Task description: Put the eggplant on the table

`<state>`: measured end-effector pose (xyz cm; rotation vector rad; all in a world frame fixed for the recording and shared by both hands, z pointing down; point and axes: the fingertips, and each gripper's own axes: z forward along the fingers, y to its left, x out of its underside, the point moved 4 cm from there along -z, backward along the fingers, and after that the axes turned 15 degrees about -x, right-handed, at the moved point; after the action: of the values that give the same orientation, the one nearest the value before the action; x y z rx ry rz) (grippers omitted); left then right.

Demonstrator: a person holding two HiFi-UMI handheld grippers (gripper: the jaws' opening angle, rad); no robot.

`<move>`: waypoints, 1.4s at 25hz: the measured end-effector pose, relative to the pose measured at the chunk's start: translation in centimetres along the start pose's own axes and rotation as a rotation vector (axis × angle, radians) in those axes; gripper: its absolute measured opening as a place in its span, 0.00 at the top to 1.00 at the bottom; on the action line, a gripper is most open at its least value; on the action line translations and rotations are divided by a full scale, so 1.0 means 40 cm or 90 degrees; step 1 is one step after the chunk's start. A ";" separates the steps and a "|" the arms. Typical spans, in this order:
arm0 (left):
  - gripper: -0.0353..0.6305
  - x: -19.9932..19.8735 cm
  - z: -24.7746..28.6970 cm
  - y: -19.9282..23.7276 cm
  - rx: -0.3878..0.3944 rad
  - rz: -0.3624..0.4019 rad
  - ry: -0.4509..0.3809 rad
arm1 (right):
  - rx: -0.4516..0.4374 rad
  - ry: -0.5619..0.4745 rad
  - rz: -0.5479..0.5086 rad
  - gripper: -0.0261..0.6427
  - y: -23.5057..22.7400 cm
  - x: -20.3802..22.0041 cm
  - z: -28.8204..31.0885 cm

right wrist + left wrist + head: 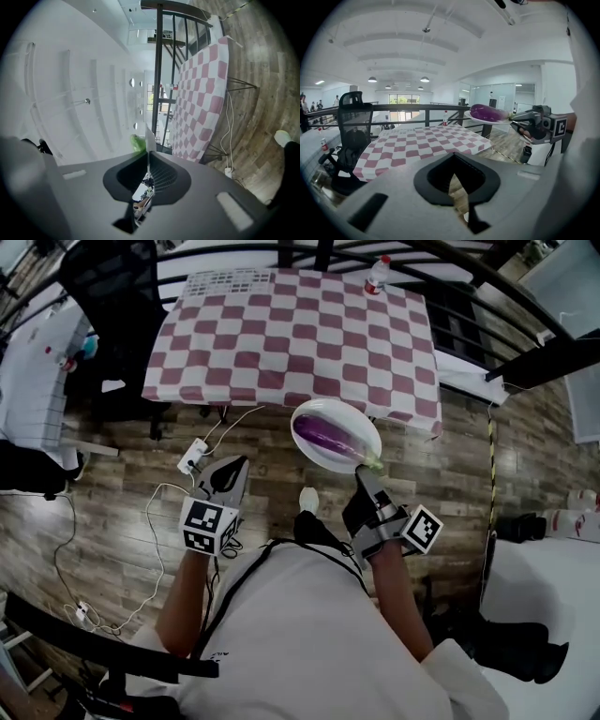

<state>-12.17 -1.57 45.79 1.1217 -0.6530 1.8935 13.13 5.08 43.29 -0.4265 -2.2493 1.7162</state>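
Note:
A purple eggplant [327,437] lies on a white plate [311,412] held in the air above the wooden floor, just short of the near edge of the checkered table [291,334]. My right gripper [362,472] is shut on the plate's near rim. In the right gripper view the plate rim [150,138] stands edge-on between the jaws, with the eggplant's green stem [137,142] beside it. My left gripper [229,474] hangs left of the plate, shut and empty. The left gripper view shows the eggplant [487,112] and the right gripper [539,124] to its right.
A plastic bottle [376,275] stands at the table's far edge. A black office chair [112,287] sits left of the table. A power strip [193,456] and cables lie on the floor. Dark railings [525,296] run behind and to the right.

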 end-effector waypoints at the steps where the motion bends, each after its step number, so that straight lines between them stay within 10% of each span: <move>1: 0.94 -0.014 0.014 0.001 -0.004 -0.001 -0.002 | -0.001 0.004 0.002 0.93 -0.002 -0.015 0.015; 35: 0.94 -0.182 0.273 -0.035 -0.130 -0.039 -0.012 | 0.002 0.119 0.030 0.93 -0.117 -0.374 0.201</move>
<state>-4.05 -11.90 44.51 1.0174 -0.7941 1.7239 23.41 -9.11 45.13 -0.6168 -2.1190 1.6276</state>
